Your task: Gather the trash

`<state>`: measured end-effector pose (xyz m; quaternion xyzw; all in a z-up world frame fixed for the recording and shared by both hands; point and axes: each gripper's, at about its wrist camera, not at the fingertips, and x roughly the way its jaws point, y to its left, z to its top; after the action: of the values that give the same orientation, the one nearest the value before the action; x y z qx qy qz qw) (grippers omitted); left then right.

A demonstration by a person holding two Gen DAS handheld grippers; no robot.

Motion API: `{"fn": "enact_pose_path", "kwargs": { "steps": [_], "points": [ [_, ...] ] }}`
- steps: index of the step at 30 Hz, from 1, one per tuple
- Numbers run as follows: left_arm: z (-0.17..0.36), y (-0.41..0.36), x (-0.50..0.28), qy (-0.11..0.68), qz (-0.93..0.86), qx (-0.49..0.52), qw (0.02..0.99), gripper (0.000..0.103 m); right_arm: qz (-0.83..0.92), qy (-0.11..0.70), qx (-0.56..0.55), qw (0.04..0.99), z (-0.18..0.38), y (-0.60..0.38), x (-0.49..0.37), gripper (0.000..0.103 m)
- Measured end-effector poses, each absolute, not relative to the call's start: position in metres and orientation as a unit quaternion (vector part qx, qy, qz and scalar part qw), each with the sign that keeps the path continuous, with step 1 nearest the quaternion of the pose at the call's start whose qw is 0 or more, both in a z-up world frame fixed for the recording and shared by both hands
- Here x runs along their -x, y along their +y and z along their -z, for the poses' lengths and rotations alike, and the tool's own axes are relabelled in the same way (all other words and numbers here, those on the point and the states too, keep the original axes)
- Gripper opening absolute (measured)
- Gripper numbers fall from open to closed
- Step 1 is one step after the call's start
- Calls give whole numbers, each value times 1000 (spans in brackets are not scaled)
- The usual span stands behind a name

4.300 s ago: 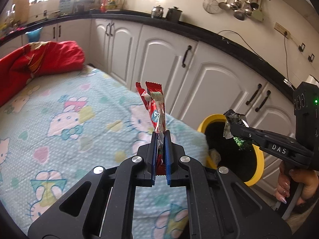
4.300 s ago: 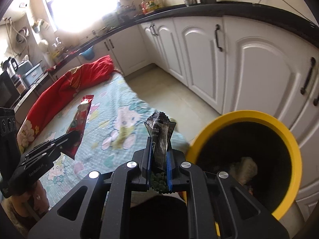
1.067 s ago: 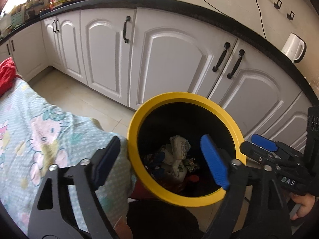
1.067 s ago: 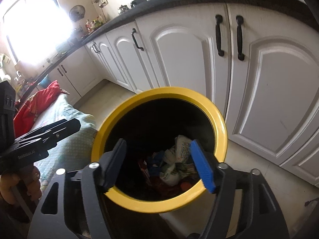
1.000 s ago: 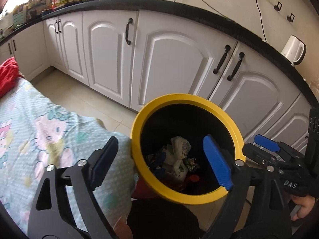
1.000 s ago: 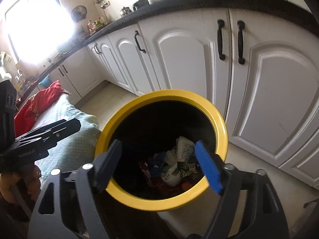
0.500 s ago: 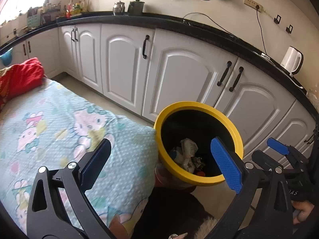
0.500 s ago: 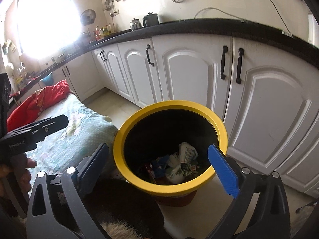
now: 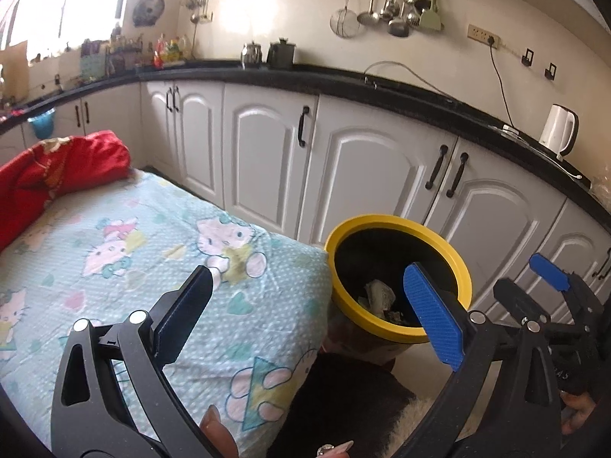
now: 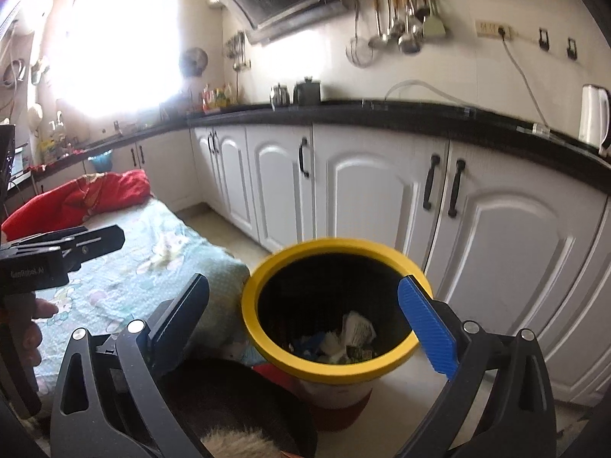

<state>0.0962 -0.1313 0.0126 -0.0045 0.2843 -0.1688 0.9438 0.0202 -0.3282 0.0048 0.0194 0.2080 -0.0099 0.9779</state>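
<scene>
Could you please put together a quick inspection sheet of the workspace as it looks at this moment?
Surface: bed with a cartoon-cat sheet; no loose trash seen on the visible part.
Job's things: yellow-rimmed bin on the floor beside the bed's corner, crumpled wrappers lying inside.
Clutter: red blanket bunched at the bed's far end.
Grippers: left gripper open, holding nothing; right gripper open, holding nothing, in front of the bin.
Cables: a black cord runs from the wall socket down to the counter.
Surroundings: white cabinets, black countertop, white kettle, hanging utensils.
</scene>
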Motion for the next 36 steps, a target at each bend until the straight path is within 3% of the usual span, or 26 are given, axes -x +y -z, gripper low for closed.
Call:
{"fn": "enact_pose_path", "kwargs": {
  "steps": [15, 36],
  "points": [
    [-6, -104, -46, 198, 140, 7, 970, 92, 44, 109, -1, 993, -10, -312, 6, 97],
    [-6, -95, -42, 188, 125, 20, 974, 92, 22, 106, 37, 993, 1, -288, 9, 97]
  ]
}}
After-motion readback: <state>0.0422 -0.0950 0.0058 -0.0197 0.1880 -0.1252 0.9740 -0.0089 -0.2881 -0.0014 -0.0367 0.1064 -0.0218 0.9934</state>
